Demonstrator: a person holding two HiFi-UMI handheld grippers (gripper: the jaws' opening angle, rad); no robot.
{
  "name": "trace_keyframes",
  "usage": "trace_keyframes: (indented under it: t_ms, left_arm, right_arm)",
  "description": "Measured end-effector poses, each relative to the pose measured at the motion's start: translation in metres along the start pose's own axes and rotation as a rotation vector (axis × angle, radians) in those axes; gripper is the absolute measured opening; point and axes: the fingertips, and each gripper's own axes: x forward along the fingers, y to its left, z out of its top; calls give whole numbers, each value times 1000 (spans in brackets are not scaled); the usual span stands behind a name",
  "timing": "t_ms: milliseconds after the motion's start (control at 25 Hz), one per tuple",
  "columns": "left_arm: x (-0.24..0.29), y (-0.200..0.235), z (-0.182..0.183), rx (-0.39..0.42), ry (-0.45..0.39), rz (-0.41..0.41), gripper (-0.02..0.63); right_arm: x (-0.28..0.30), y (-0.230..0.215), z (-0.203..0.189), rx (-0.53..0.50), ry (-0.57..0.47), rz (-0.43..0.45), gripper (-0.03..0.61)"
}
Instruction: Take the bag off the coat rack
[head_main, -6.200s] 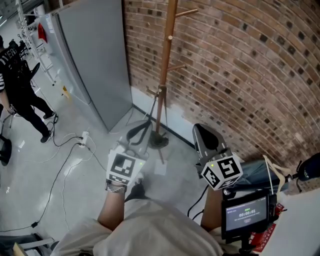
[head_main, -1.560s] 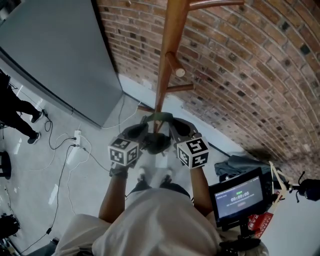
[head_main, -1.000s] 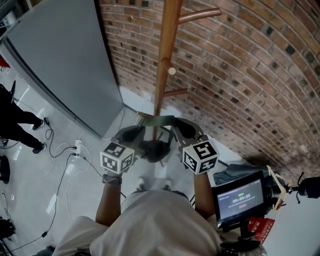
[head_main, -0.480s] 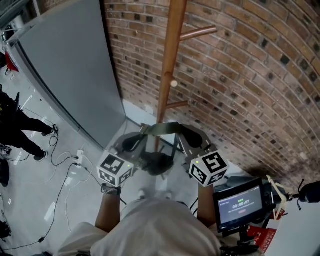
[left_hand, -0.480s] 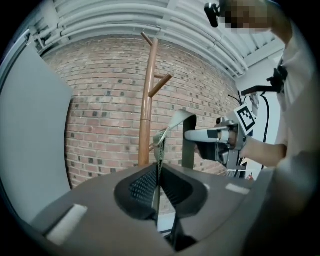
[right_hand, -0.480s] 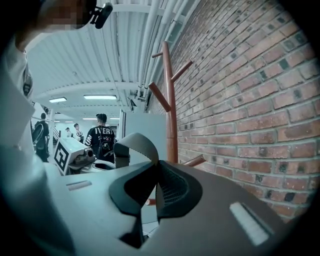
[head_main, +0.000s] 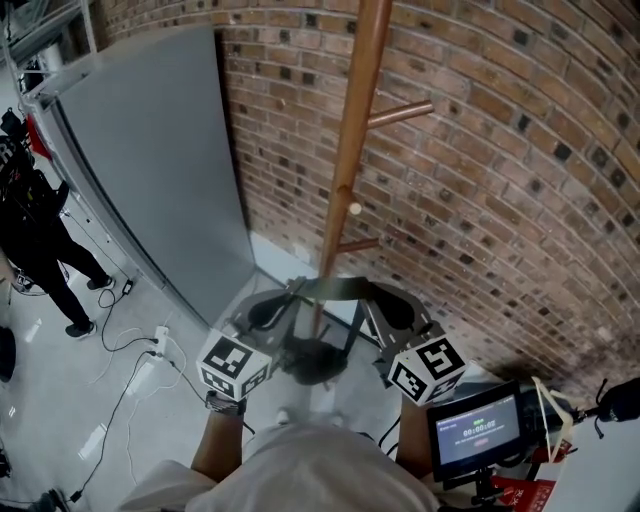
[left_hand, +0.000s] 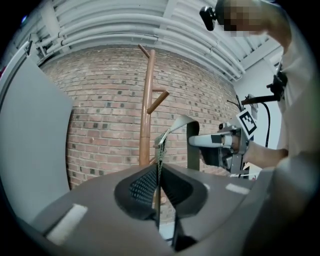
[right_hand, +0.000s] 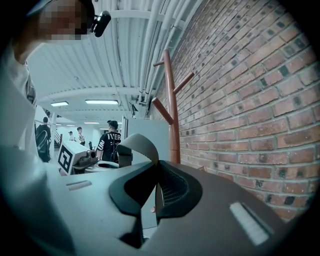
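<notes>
Head view shows the bag strap (head_main: 335, 287) as a flat olive-grey webbing band, stretched almost level from one set of fingertips to the other. Two thinner lengths drop from it toward a dark, blurred mass lower down. I cannot tell whether that mass is the bag's body or the foot of the coat rack (head_main: 352, 150).

The band spans the gap between the left gripper (head_main: 288, 297) and the right gripper (head_main: 372, 297). At mid-span it crosses in front of the wooden pole, just beyond both pairs of fingertips and below the lowest peg. No view shows whether it touches the pole or hangs on a peg.

In the left gripper view the strap runs edge-on, as a thin dark line, straight down between the fingers (left_hand: 142, 187) of the left gripper (left_hand: 159, 170). Past the tips it rises, folds over in a pale loop and falls as a broad band (left_hand: 192, 145) toward the other gripper. The jaws are pressed together with only the webbing's thickness between the ribbed pads, so this gripper is clamped on the strap.

In the right gripper view the fingers (right_hand: 172, 187) of the right gripper (right_hand: 156, 167) are likewise closed hard on the webbing. A narrow strip of it shows between the pads. From the tips the strap (right_hand: 131, 145) arches up and away to the side of the left gripper, whose marker cube sits just beyond the loop.
</notes>
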Motion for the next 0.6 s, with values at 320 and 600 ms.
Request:
trace_keyframes:
  t_ms: [320, 600]
  left_arm:
    - [-4, -1, 21, 28, -46, 3, 15]
    - [-7, -2, 30, 40, -65, 2, 15]
  right_arm:
    - [-1, 3, 14, 7, -29, 14, 8]
    - [0, 7, 20, 3, -42, 40, 8]
